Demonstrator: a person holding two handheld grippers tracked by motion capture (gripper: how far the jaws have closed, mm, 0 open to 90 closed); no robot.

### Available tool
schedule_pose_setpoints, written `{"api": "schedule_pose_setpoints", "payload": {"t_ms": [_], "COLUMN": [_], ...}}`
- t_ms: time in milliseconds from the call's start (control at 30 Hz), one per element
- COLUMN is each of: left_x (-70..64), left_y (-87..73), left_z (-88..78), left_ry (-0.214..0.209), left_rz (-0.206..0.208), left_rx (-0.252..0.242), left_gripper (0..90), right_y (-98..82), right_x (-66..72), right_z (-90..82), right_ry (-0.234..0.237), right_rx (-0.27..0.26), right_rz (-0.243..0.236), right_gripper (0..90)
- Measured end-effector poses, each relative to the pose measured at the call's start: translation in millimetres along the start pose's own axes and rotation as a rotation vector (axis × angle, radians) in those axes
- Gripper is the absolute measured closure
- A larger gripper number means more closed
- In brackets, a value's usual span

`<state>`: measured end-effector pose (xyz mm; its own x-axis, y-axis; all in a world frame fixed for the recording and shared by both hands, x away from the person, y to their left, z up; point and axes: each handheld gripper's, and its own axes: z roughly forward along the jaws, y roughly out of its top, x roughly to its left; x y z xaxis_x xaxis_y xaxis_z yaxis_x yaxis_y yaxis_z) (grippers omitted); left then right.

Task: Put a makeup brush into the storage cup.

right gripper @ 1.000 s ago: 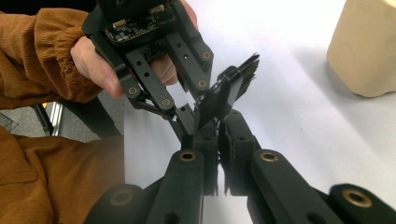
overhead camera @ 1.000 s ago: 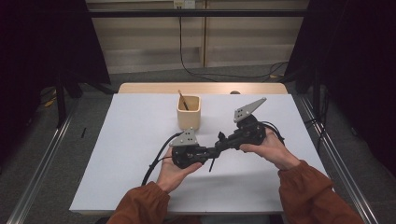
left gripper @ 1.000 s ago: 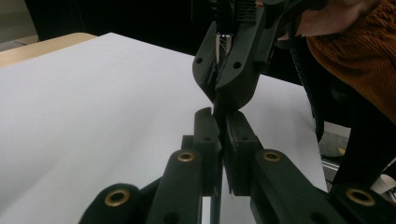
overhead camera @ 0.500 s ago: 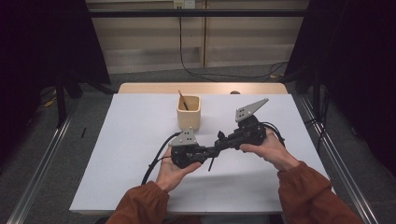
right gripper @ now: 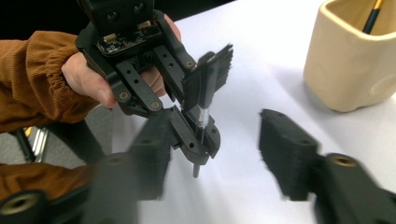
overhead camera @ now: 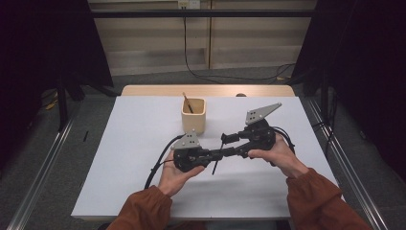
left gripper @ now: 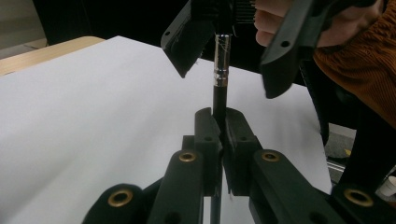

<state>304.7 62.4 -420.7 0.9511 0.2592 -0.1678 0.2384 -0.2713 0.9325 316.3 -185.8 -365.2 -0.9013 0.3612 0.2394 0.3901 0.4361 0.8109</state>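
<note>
High view: over the white table (overhead camera: 119, 158), in front of the cream cup (overhead camera: 193, 116) and nearer the person, the left gripper (overhead camera: 218, 154) and right gripper (overhead camera: 225, 139) meet nose to nose. A thin dark makeup brush (overhead camera: 216, 160) hangs between them, its handle slanting down toward the table. 1 more brush (overhead camera: 186, 102) leans inside the cup.

Left gripper view: the left gripper's jaws are clamped tight on the brush's black handle (left gripper: 219, 100), just below the silver ferrule (left gripper: 221, 63). The right gripper's 2 jaws stand apart on either side of the ferrule, neither pad pressing it; they have just been opening.

Right gripper view: left of the cup, the brush (right gripper: 203, 116) stands upright in the left gripper (right gripper: 198, 140), dark bristles (right gripper: 219, 65) fanned above it and the handle tip poking out below. The right gripper's own blurred jaws sit wide, with nothing pinched between them.

Judgement: the brush looks light and stiff along the handle, smooth and thin enough to swivel in a loose pinch. The bristles are soft and would splay if squeezed. The best hold is on the handle near the ferrule, square across it, where the left gripper has it now
</note>
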Motion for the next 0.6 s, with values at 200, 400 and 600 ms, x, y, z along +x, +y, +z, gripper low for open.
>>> {"api": "schedule_pose_setpoints", "payload": {"t_ms": [200,400,600], "left_x": [1.0,3.1,4.6], "left_y": [-0.6,0.8,1.6], "left_z": [-1.8,-6.8,-11.5], "left_ry": [0.012,0.026,0.036], "left_rz": [0.000,-0.002,-0.004], "left_rx": [0.003,-0.001,0.002], "left_gripper": [85.7,85.7,85.7], "right_y": [-4.3,-13.0,-21.1], "right_x": [-0.9,-2.9,-3.8], "right_z": [-7.8,-17.9,-24.7], "right_ry": [-0.041,-0.092,-0.134], "right_rx": [-0.064,-0.136,-0.170], "right_rz": [0.014,0.044,0.052], "right_gripper": [23.0,10.6,2.3]}}
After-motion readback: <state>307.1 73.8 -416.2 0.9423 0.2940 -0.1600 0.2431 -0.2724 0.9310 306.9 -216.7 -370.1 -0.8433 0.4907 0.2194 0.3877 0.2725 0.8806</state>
